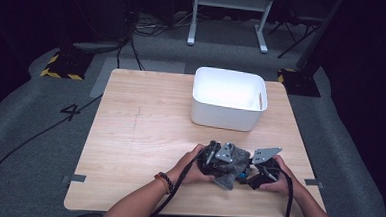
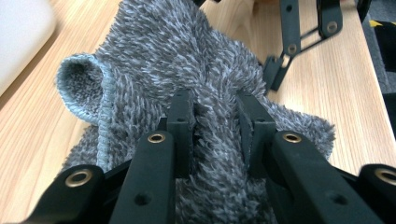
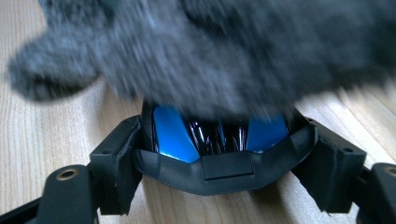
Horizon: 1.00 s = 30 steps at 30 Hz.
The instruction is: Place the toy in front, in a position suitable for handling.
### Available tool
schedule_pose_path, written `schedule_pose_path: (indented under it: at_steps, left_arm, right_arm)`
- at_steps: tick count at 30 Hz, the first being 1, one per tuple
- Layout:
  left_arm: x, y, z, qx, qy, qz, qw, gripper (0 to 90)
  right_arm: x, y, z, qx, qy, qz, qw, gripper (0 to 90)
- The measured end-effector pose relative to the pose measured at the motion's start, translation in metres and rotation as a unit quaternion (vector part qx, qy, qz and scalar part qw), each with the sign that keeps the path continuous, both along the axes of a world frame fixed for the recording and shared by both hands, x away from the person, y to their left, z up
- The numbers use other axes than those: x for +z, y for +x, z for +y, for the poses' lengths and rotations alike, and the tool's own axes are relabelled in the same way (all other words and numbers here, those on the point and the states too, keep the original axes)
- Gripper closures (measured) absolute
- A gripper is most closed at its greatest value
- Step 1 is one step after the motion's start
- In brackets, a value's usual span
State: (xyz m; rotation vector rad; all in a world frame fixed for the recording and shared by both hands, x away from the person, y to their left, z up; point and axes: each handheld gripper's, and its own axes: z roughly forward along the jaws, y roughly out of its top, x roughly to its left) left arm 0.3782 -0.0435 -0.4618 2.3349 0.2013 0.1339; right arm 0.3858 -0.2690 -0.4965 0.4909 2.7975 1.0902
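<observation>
Grey cloth [image 2: 187, 70] pinched in left tongs [image 2: 215, 126] — draping blue-black object [image 3: 215, 149].

Wooden table [image 1: 129, 135] bearing white bin [image 1: 229, 99], grey towel [image 1: 230, 173].

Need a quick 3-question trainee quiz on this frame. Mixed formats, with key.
1. True or false: the left tool is pinching a fold of the grey fuzzy cloth.
2. What sits between the jaws of the right tool? A) a glossy blue and black plastic object B) a red mug C) a steel spoon
3. On which side of the light wooden table does the white plastic bin stand, the person's side or the far side?
Key: 1 true; 2 A; 3 far side.
</observation>
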Motion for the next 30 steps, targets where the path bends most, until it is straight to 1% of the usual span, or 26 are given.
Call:
schedule_pose_path:
  at_steps: [2, 5, 7, 8, 9, 10, 11, 13, 14, 16, 17, 18, 20, 22, 24, 27, 29, 30]
  left_arm:
    - [0.001, 0.002, -0.004, -0.002, 0.008, -0.005, 1.0000, 69.4]
    - [0.000, 0.002, -0.006, -0.005, 0.014, -0.009, 0.9998, 68.3]
    - [0.000, 0.002, -0.005, -0.011, 0.024, -0.020, 0.9995, 68.5]
    - [0.001, 0.002, -0.002, -0.015, 0.031, -0.028, 0.9990, 68.8]
    - [0.002, 0.004, 0.002, -0.012, 0.034, -0.028, 0.9989, 69.1]
    - [0.002, 0.005, 0.007, -0.005, 0.037, -0.026, 0.9990, 69.1]
    - [0.002, 0.008, 0.012, 0.000, 0.036, -0.021, 0.9991, 69.2]
    - [-0.001, 0.011, 0.025, 0.012, 0.040, -0.010, 0.9991, 70.4]
    - [-0.002, 0.013, 0.032, 0.017, 0.043, -0.007, 0.9989, 70.7]
    - [-0.006, 0.015, 0.046, 0.027, 0.036, 0.004, 0.9990, 71.1]
    - [-0.007, 0.017, 0.054, 0.035, 0.035, 0.012, 0.9987, 71.3]
    - [-0.009, 0.018, 0.059, 0.040, 0.034, 0.015, 0.9985, 71.5]
    - [-0.014, 0.020, 0.072, 0.053, 0.040, 0.022, 0.9976, 71.9]
    - [-0.017, 0.021, 0.082, 0.066, 0.050, 0.025, 0.9962, 72.3]
    - [-0.020, 0.021, 0.089, 0.070, 0.077, 0.018, 0.9944, 72.9]
    - [-0.021, 0.021, 0.098, 0.079, 0.077, 0.019, 0.9937, 73.2]
    - [-0.021, 0.021, 0.103, 0.082, 0.073, 0.022, 0.9937, 73.2]
    - [-0.022, 0.020, 0.104, 0.083, 0.066, 0.021, 0.9941, 73.3]
  right_arm:
    - [0.000, 0.000, 0.000, 0.000, 0.000, -0.001, 1.0000, 24.0]
    - [0.000, 0.000, -0.001, 0.002, 0.000, -0.002, 1.0000, 24.1]
    - [0.000, 0.000, -0.001, 0.003, 0.000, -0.003, 1.0000, 24.2]
    - [0.000, -0.001, -0.001, 0.003, -0.001, -0.004, 1.0000, 24.2]
    - [0.000, -0.001, -0.001, 0.003, -0.003, -0.005, 1.0000, 24.3]
    - [0.000, -0.001, -0.001, 0.004, -0.006, -0.004, 1.0000, 24.3]
    - [0.001, -0.001, -0.001, 0.005, -0.008, -0.004, 0.9999, 24.3]
    - [0.001, -0.001, -0.001, 0.005, -0.009, -0.001, 0.9999, 24.4]
    - [0.001, -0.001, -0.001, 0.006, -0.010, -0.001, 0.9999, 24.4]
    - [0.001, -0.001, -0.001, 0.005, -0.012, -0.002, 0.9999, 24.4]
    - [0.001, -0.001, -0.001, 0.005, -0.012, -0.002, 0.9999, 24.4]
    - [0.001, -0.001, -0.001, 0.006, -0.013, -0.001, 0.9999, 24.4]
    - [0.002, -0.001, -0.001, 0.006, -0.015, -0.002, 0.9999, 24.4]
    - [0.002, -0.001, -0.001, 0.006, -0.015, -0.002, 0.9999, 24.4]
    - [0.002, -0.001, -0.001, 0.006, -0.015, 0.000, 0.9999, 24.4]
    - [0.002, -0.001, -0.001, 0.006, -0.017, -0.001, 0.9998, 24.4]
    - [0.002, -0.001, -0.001, 0.005, -0.015, -0.001, 0.9999, 24.4]
    - [0.002, -0.001, -0.001, 0.004, -0.014, -0.001, 0.9999, 24.4]
